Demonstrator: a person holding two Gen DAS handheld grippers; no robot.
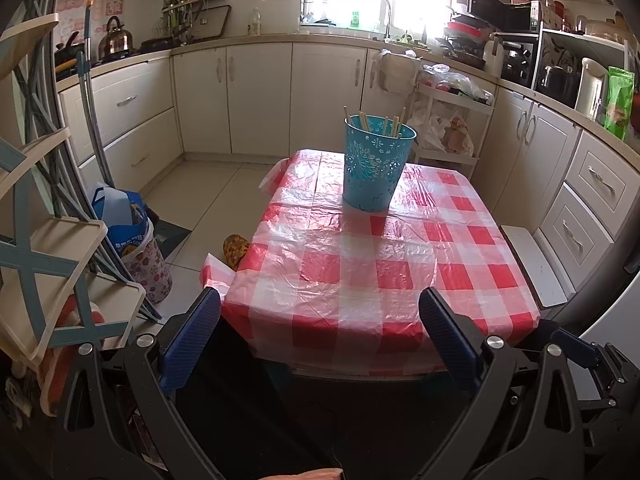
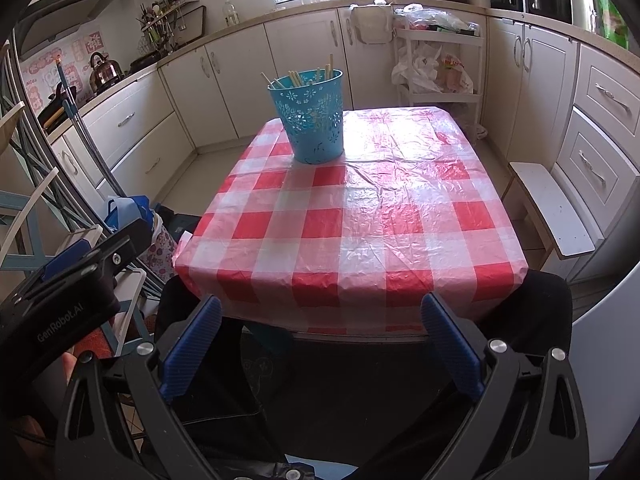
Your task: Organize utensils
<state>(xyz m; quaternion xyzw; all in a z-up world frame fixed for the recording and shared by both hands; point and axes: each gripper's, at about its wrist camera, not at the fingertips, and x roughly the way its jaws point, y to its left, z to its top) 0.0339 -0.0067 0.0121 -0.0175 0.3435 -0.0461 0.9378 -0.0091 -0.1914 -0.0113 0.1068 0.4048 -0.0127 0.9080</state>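
Table: a small table under a red-and-white checked plastic cloth (image 1: 360, 264) fills the centre of both views; the cloth is wrinkled and glossy, and one corner hangs loose at the left edge in the left wrist view.
Cabinets: cream kitchen cabinets (image 1: 256, 96) run across the upper half of both frames, behind and to either side of the table.
Bench: a white bench (image 2: 552, 208) stands beside the table, at the right of the frame.
Bucket: a teal perforated bucket (image 1: 376, 164) stands upright on the far part of the cloth, centre-top of the table in the left wrist view, toward the upper left of the table in the right wrist view.
Chopsticks: pale wooden chopsticks (image 1: 362, 120) stand inside the bucket, tips poking above the rim (their number is hard to count).
Left gripper: the left gripper (image 1: 320, 306) sits low in its frame, blue-padded fingers spread wide, nothing between them.
Right gripper: the right gripper (image 2: 321, 312) sits likewise at the near table edge, fingers wide apart and empty.
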